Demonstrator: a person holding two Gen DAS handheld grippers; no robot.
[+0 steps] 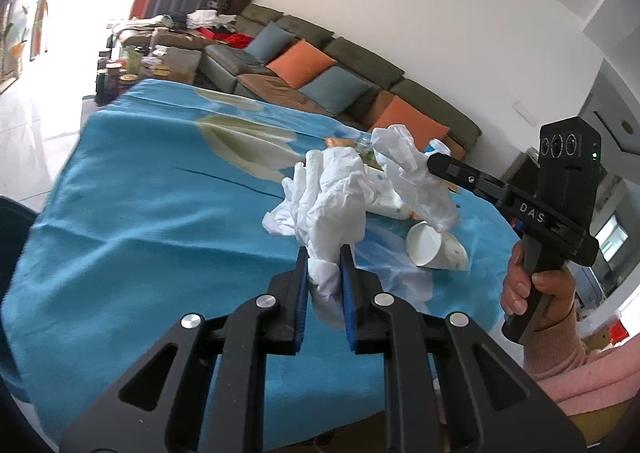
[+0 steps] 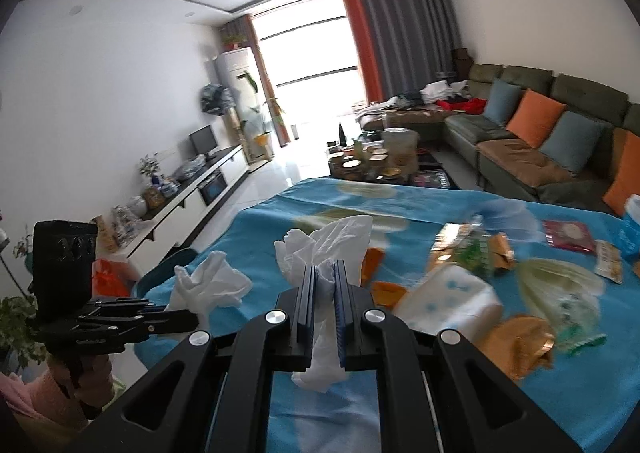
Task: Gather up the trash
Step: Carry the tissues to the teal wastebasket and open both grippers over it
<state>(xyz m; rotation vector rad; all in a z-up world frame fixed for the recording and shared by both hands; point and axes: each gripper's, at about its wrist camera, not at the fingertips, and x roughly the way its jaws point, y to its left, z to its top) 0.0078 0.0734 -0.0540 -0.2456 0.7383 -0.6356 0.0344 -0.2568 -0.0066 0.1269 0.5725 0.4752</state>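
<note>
Two grippers: each one is closed on its own piece of crumpled white tissue, both lifted above the blue cloth-covered table [image 1: 140,213].
Left gripper [image 1: 324,265]: its blue-padded jaws pinch the lower tail of a big crumpled white tissue wad [image 1: 328,201], which stands up in front of the fingers.
Right gripper [image 2: 324,281]: the jaws are pressed together on a second crumpled white tissue [image 2: 324,249]; paper sticks out above the fingertips and hangs below them.
Same from the other side: in the left wrist view the right gripper [image 1: 434,163] holds its tissue [image 1: 416,177] just beside the left wad; in the right wrist view the left gripper [image 2: 188,317] holds its wad [image 2: 208,285] at the left.
White paper cup [image 1: 434,249]: lying on its side on the table, opening toward the camera.
Soft white tissue pack with blue dots [image 2: 448,301]: on the table, near orange and green snack wrappers [image 2: 480,249].
Behind: a dark green sofa with orange and blue cushions [image 2: 532,121].
</note>
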